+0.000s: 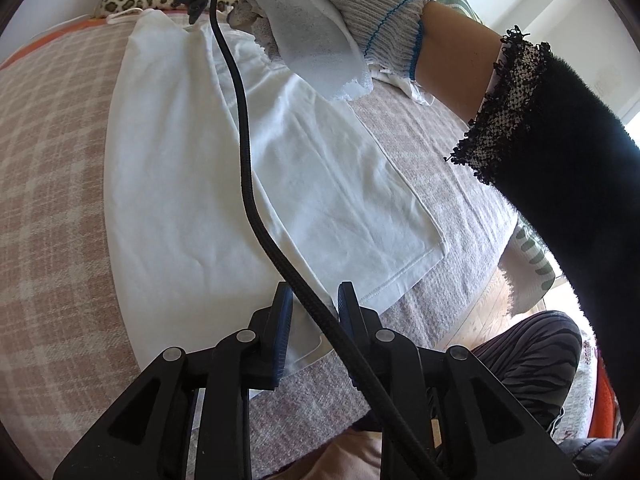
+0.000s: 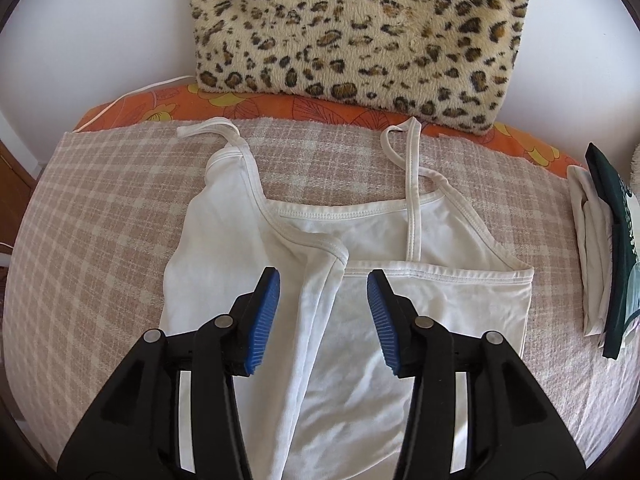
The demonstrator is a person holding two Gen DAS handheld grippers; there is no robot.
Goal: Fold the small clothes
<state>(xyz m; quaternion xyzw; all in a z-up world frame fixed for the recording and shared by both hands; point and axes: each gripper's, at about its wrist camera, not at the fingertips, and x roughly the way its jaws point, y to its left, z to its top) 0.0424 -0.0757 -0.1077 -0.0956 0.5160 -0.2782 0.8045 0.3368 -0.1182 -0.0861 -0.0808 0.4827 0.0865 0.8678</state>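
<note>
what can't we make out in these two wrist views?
- Left wrist view: the top end of the white camisole is covered by the gloved hand; its straps cannot be seen.
- Left wrist view: a black cable crosses between the left gripper fingers, hiding the hem there.
- Right wrist view: the camisole's hem is cut off behind the right gripper.
- Right wrist view: the folded pile is cropped by the edge; print unreadable.

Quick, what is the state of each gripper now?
Left gripper: open, holding nothing; a black cable passes between its jaws.
Right gripper: open above the white camisole.
</note>
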